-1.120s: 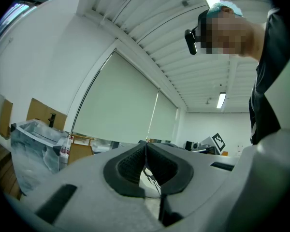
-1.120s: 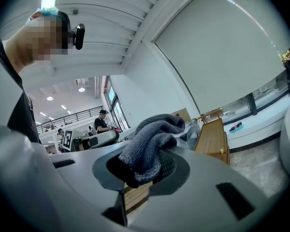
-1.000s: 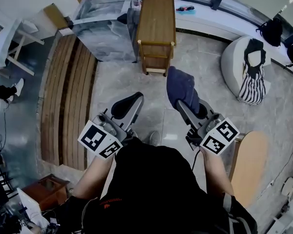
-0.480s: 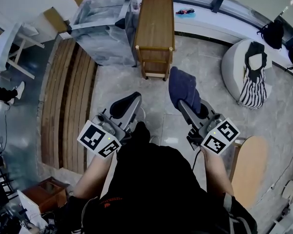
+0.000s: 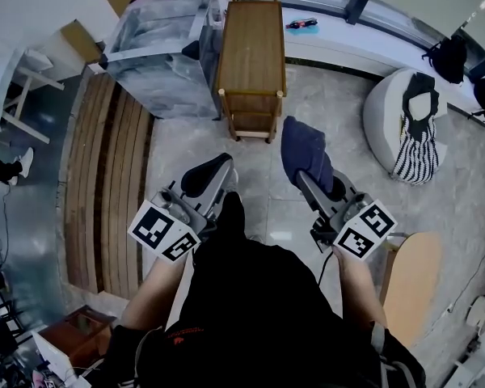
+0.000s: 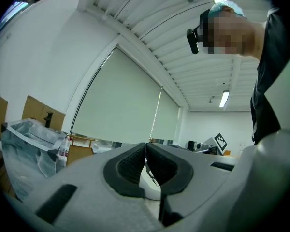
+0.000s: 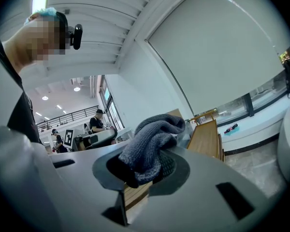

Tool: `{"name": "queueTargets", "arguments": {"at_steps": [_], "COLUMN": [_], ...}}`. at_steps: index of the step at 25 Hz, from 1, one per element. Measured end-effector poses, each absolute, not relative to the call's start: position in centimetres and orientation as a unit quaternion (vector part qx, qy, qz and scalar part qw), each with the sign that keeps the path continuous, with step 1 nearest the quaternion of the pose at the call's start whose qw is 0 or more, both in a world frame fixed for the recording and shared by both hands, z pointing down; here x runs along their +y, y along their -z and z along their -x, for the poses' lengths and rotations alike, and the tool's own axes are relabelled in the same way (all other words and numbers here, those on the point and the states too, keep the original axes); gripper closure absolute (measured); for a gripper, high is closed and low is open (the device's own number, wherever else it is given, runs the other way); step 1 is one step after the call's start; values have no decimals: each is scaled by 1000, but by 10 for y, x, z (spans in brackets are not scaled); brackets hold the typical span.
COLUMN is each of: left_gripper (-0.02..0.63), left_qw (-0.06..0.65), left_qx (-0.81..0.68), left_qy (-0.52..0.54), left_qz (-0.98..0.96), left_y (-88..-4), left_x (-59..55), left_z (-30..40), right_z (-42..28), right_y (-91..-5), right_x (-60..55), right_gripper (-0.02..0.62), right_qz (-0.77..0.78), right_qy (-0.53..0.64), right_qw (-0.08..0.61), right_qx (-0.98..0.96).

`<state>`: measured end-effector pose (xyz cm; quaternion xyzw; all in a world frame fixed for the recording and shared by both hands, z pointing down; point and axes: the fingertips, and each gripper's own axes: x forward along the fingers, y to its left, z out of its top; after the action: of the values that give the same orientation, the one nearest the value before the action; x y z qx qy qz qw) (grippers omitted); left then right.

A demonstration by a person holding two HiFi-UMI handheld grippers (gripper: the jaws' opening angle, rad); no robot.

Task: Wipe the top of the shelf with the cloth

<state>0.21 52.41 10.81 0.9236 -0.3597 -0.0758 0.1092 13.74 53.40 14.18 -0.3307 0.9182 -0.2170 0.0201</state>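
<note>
The wooden shelf (image 5: 251, 51) stands on the tiled floor ahead of me in the head view, and its flat top also shows in the right gripper view as the shelf (image 7: 206, 137). My right gripper (image 5: 307, 176) is shut on a dark blue-grey cloth (image 5: 302, 150), held in the air short of the shelf; up close the knitted cloth (image 7: 152, 143) bulges out between the jaws of the right gripper (image 7: 147, 166). My left gripper (image 5: 206, 176) hangs beside it, lower left of the shelf. In its own view the left gripper (image 6: 145, 164) is shut with nothing between its pads.
A plastic-wrapped grey unit (image 5: 158, 43) stands just left of the shelf, with wooden slats (image 5: 105, 176) on the floor further left. A white beanbag with a striped cloth (image 5: 408, 120) lies right. A round wooden tabletop (image 5: 411, 273) is near my right arm. A window ledge (image 5: 347, 39) runs behind.
The shelf and floor have slid slightly up and left in the head view. Both grippers keep their pose, the cloth still held in the right one.
</note>
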Motion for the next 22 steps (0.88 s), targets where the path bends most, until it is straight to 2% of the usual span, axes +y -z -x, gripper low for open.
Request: {"name": "queueTargets", "arguments": {"at_steps": [22], "left_gripper": [580], "left_qw": [148], "left_qx": [-354], "left_qy": [53], "left_qz": [-922], "left_y": [-140], "left_x": [311], "left_z": [72], "right_z": [-58], "right_y": [-167], "right_x": [329], "right_gripper": [534], "right_qz": [338], "right_qy": [259], "right_qw": [-5], "right_qx": [905]}}
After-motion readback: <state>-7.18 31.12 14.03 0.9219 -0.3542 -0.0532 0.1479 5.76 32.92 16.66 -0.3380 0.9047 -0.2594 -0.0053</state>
